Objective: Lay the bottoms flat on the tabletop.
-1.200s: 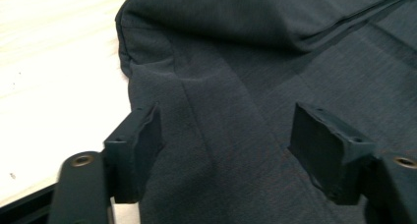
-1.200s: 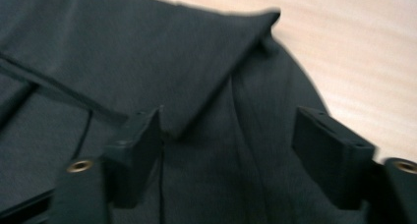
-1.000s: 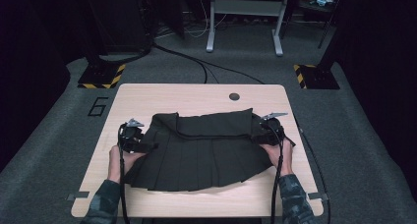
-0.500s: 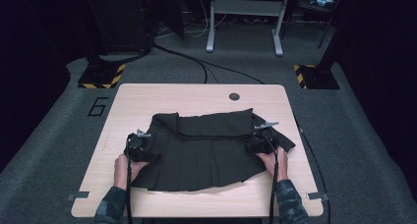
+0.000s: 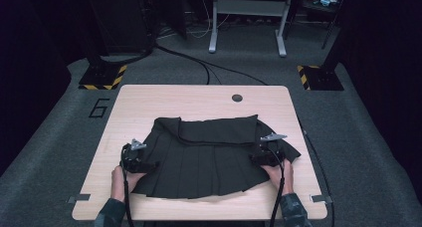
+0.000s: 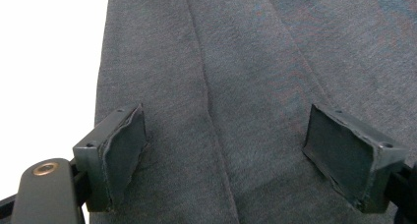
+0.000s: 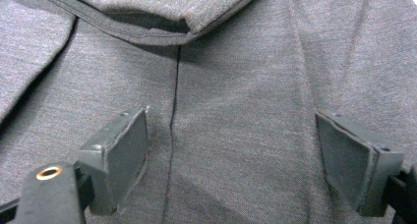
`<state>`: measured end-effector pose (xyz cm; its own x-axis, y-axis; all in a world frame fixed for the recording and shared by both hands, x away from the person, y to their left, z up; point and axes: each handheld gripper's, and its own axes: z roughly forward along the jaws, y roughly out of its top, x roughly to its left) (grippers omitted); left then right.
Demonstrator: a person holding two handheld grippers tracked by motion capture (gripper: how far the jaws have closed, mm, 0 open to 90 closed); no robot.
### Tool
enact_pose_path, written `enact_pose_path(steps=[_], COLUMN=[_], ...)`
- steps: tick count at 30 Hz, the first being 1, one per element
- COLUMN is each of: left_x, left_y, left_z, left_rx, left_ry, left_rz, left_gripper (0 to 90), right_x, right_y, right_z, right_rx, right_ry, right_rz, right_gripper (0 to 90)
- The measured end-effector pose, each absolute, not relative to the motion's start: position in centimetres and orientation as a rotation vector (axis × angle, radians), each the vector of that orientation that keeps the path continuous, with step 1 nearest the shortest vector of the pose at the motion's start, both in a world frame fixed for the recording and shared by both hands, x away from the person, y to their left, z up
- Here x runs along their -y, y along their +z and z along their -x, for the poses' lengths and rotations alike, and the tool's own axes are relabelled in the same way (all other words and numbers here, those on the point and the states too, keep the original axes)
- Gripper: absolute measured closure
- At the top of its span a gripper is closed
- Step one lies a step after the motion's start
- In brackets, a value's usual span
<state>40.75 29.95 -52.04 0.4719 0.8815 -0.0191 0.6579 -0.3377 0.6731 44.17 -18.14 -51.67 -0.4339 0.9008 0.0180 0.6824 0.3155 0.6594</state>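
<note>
Dark pleated fabric, a skirt (image 5: 209, 157), lies spread on the pale wooden table (image 5: 199, 100), its waistband end toward the far edge and its wider hem toward the person's side. A band along the far part is folded over onto the pleats, and in the right gripper view that folded flap's stitched edge crosses the top of the cloth above a straight pleat line. The left gripper (image 5: 144, 166) sits at the skirt's left edge, held by the person's left hand (image 5: 122, 179), with a black cable trailing back toward the near table edge. In the left gripper view its jaws stand wide apart, lying over grey-looking cloth with a seam running between them and nothing pinched; the bright bare table shows just past the left jaw. The right gripper (image 5: 256, 159) sits at the skirt's right side, held by the right hand (image 5: 278, 171), a grey plate on top of it. In the right gripper view its jaws are likewise spread wide over the fabric, gripping nothing. A small dark round hole (image 5: 237, 97) marks the table's far side, well apart from the skirt. Grey carpet (image 5: 59, 137) surrounds the table, with a "6" marked on it left of the table and black cables running across the floor beyond.
</note>
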Motion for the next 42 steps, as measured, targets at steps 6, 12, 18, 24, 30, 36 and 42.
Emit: enact_pose_path(steps=[6,12,18,24,30,36,42], left_x=[-30.4,-31.0,-31.4,-31.5,-30.9,-28.6,-24.7], left_y=[-52.2,-52.6,-52.5,-52.5,-51.0,-47.5,-46.0], left_z=[-39.0,-37.2,-36.4,-36.4,-37.4,-39.2,-42.6], left_rx=[-1.262,-1.232,-1.219,-1.218,-1.227,-1.177,-1.146], left_ry=[0.478,0.500,0.487,0.489,0.478,0.550,0.584], left_rz=[-2.091,-2.057,-2.073,-2.079,-2.150,-2.131,-2.177], left_gripper=[15.6,15.7,15.6,15.6,16.1,15.5,15.8], right_x=[18.0,17.9,17.7,17.6,17.5,16.6,14.9], right_y=[-51.7,-52.0,-52.1,-52.1,-50.8,-48.2,-47.4], right_z=[-42.2,-40.0,-38.3,-37.5,-38.2,-38.6,-39.7], right_rx=[-2.246,-2.220,-2.218,-2.211,-2.237,-2.210,-2.227], right_ry=[0.859,0.892,0.900,0.897,0.850,0.884,0.873], right_rz=[-1.403,-1.392,-1.372,-1.377,-1.389,-1.315,-1.309], right_gripper=[15.7,16.0,16.1,16.4,18.7,26.5,37.7])
